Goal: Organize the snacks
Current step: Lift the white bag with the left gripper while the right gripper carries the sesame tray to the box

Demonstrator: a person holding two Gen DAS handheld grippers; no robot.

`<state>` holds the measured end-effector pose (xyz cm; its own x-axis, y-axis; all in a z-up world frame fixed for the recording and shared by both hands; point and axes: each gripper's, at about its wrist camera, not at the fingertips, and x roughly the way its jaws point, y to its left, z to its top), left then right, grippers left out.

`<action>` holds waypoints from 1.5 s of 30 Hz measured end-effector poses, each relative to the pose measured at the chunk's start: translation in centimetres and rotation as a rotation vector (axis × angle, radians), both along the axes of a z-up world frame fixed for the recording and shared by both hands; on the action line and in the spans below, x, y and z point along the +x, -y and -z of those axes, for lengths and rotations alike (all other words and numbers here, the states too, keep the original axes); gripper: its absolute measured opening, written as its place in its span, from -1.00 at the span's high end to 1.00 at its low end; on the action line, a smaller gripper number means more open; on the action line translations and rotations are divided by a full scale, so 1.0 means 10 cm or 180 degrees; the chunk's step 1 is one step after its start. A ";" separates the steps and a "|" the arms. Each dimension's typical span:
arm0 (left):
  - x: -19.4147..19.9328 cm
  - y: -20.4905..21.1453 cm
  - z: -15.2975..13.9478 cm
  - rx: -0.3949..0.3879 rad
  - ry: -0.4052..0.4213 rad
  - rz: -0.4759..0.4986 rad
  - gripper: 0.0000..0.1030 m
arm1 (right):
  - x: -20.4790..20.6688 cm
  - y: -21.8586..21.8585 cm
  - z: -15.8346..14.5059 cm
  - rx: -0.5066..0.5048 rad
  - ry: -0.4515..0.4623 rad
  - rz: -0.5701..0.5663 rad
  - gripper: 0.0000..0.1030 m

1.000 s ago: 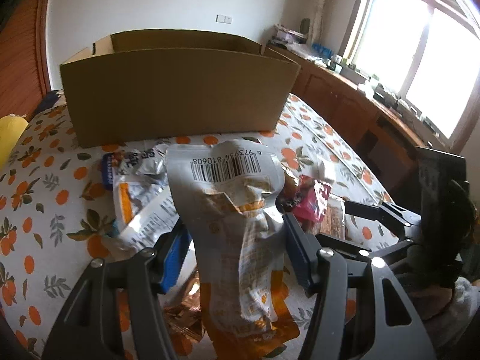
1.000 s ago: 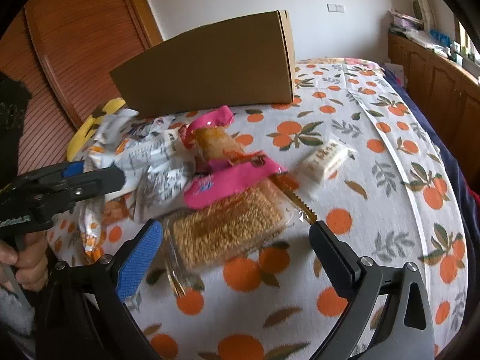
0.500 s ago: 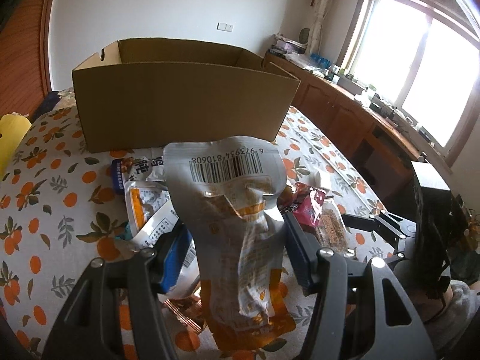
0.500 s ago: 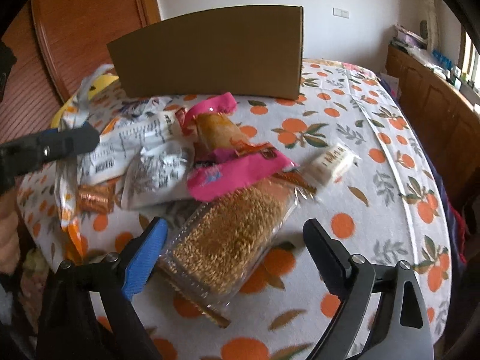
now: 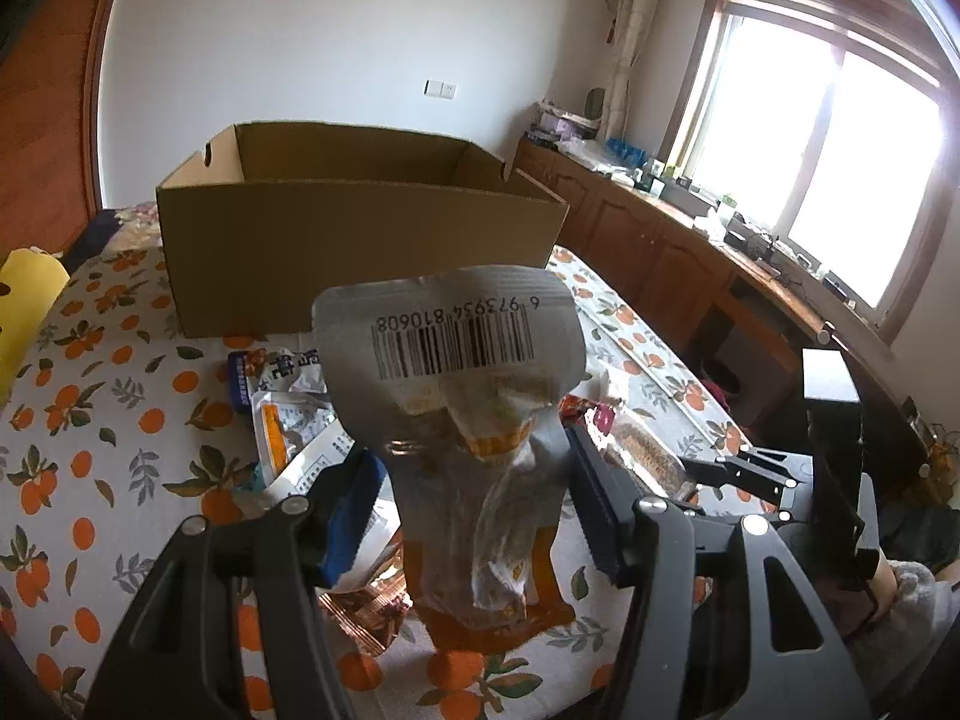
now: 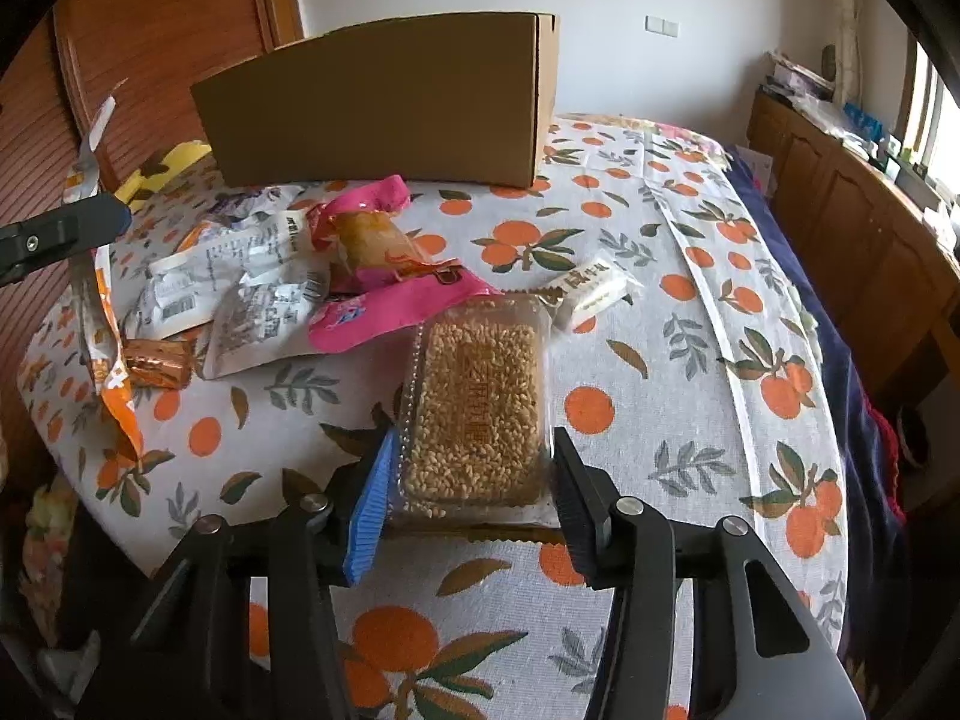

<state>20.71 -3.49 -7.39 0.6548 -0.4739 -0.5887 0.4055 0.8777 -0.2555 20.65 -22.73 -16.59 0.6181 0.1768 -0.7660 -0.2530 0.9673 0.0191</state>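
The right gripper (image 6: 471, 489) has its jaws closing on either side of a clear tray of puffed-rice bars (image 6: 474, 402). The pads look to be at or very near the tray's long walls, though whether they press yet I cannot tell. The tray lies flat on the orange-print cloth (image 6: 660, 360), well in front of the cardboard box (image 6: 384, 102), with its far end tucked just under a pink wrapper (image 6: 390, 315). Thin moulded plastic like this is light and a bit springy (it may crackle and bow inward), and the bars inside probably crumble, so a gentle squeeze across the width, low on the walls, seems the safest hold.

The left gripper (image 5: 468, 498) pinches a silver-and-orange pouch (image 5: 456, 360) around its crumpled middle. The pouch stands up out of the jaws with its barcode end uppermost, off the cloth and in front of the box's near wall. It is soft, light and slick foil, so it will flop and could slide; gripping the bunched waist, as here, looks sound.

Between the pouch and the box lie more packets (image 5: 288, 414) in a loose heap. The box is open at the top, and what can be seen of its inside holds nothing.
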 end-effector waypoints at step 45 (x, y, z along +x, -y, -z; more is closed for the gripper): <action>0.41 -0.24 -0.81 -0.0036 0.0615 -0.0175 -0.14 | -0.03 0.01 -1.22 0.0035 0.0978 -0.0216 0.06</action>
